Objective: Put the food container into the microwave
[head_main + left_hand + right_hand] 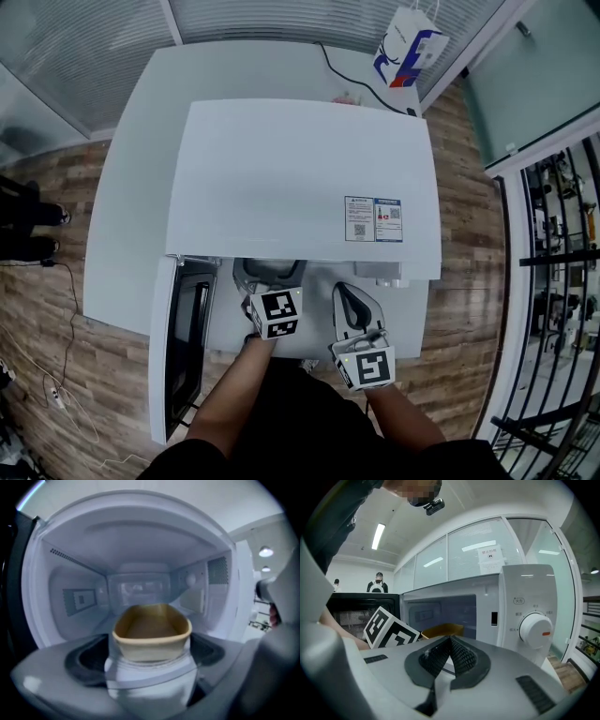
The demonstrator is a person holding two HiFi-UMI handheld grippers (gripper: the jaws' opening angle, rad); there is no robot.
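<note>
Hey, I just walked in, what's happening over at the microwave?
A person has a handheld gripper in each hand. The left gripper is clamped on a tan food container, holding it at the mouth of the white microwave, whose door stands open on the left. The right gripper is shut and empty, held in front of the control dial.

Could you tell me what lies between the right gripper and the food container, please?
Nothing: in the right gripper view the food container shows just beyond the shut right gripper, and the stretch between them is bare. The left gripper's marker cube stands off to the side.
</note>
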